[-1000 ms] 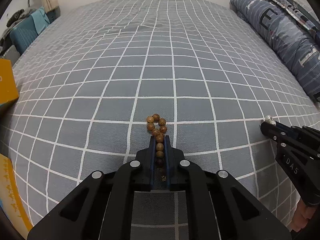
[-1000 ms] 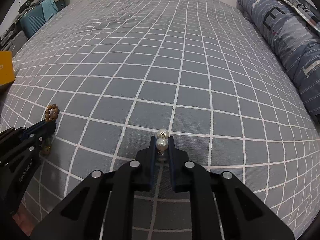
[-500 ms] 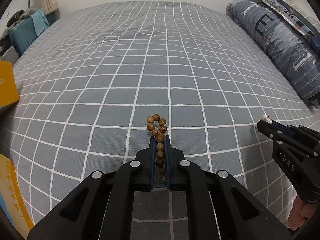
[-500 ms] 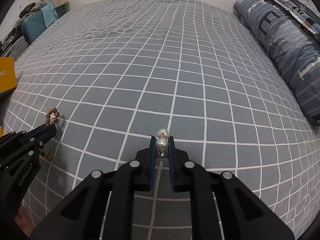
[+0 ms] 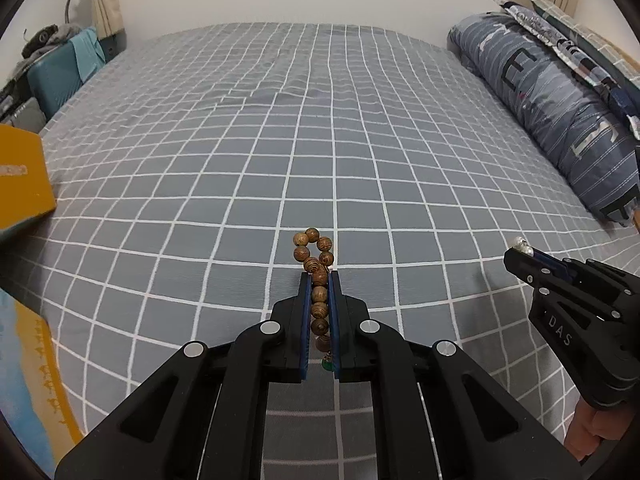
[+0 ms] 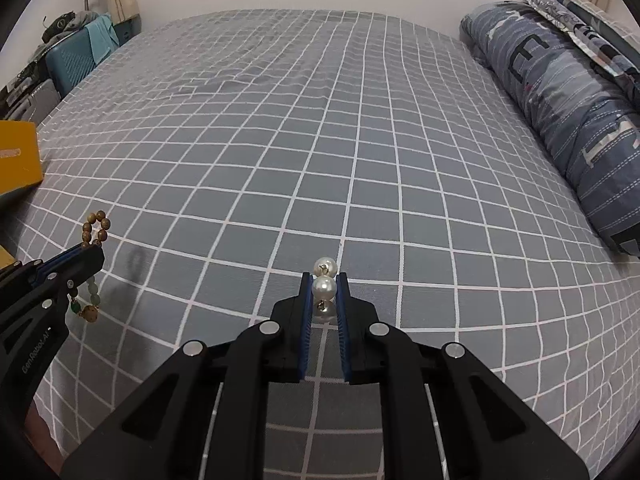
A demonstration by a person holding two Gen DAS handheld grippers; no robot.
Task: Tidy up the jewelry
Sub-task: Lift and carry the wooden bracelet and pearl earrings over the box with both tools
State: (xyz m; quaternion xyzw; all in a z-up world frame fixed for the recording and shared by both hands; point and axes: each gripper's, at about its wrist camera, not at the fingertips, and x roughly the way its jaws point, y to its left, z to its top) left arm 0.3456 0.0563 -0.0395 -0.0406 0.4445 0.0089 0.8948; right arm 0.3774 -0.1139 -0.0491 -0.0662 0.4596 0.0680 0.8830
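Note:
My left gripper [image 5: 320, 276] is shut on a wooden bead bracelet [image 5: 314, 256]. The brown beads loop out past the fingertips, and more beads run back between the pads. In the right wrist view the left gripper [image 6: 94, 250] shows at the left with the bracelet [image 6: 96, 226] sticking up and green beads hanging below. My right gripper [image 6: 324, 278] is shut on a pearl piece [image 6: 324, 286], with one pearl past the tips. It also shows in the left wrist view [image 5: 516, 254] at the right. Both are held above the bed.
The bed has a grey checked cover [image 5: 320, 140]. A blue striped pillow [image 5: 560, 108] lies along the right side. A yellow box [image 5: 22, 176] stands at the left edge, and a yellow and blue item [image 5: 36, 364] lies at the lower left. A teal suitcase [image 6: 76, 64] stands beyond the bed.
Both views have tilted up and drawn back, showing more of the wall and the far bed. Both grippers stay shut on their pieces.

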